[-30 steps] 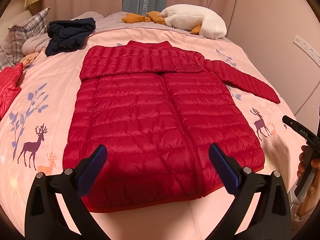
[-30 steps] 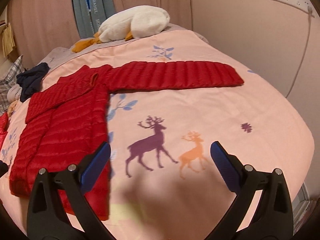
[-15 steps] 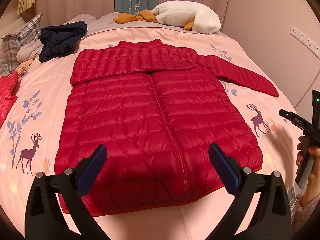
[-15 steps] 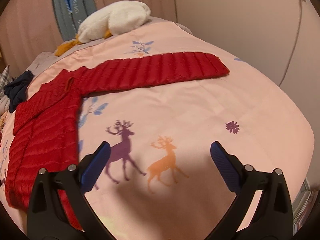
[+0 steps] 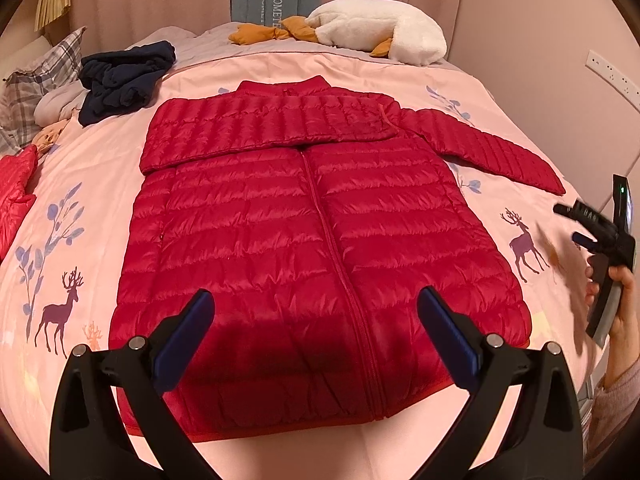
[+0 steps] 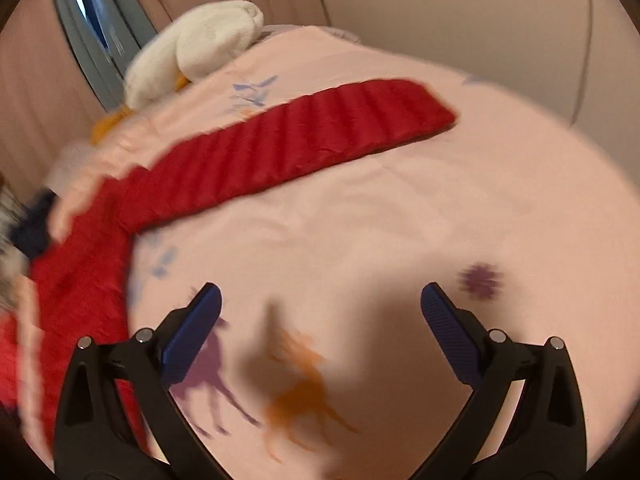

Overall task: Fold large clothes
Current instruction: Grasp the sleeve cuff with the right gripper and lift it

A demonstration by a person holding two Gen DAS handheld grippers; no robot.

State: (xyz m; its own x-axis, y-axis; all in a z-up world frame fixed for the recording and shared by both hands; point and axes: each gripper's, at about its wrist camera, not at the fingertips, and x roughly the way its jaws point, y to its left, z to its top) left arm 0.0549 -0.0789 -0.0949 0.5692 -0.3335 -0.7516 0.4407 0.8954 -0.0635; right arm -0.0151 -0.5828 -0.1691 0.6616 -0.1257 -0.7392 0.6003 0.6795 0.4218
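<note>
A red quilted puffer jacket [image 5: 312, 248] lies front up on the pink bedspread, zipped. Its left sleeve is folded across the chest [image 5: 260, 128]. Its right sleeve [image 5: 492, 148] lies stretched out to the right; it also shows in the right wrist view [image 6: 304, 148]. My left gripper [image 5: 314, 300] is open and empty above the jacket's hem. My right gripper [image 6: 320, 292] is open and empty over bare bedspread, short of the stretched sleeve; it also shows at the right edge of the left wrist view [image 5: 592, 232].
A dark navy garment [image 5: 124, 76] and a plaid pillow [image 5: 36, 80] lie at the back left. A white plush goose [image 5: 380, 36] lies at the bed's head. Another red garment [image 5: 14, 192] sits at the left edge. A wall [image 5: 560, 20] runs along the bed's right side.
My right gripper has swung forward and right toward the stretched sleeve, which now looks larger and blurred by motion. My left gripper has drifted slightly; the jacket has not moved.
</note>
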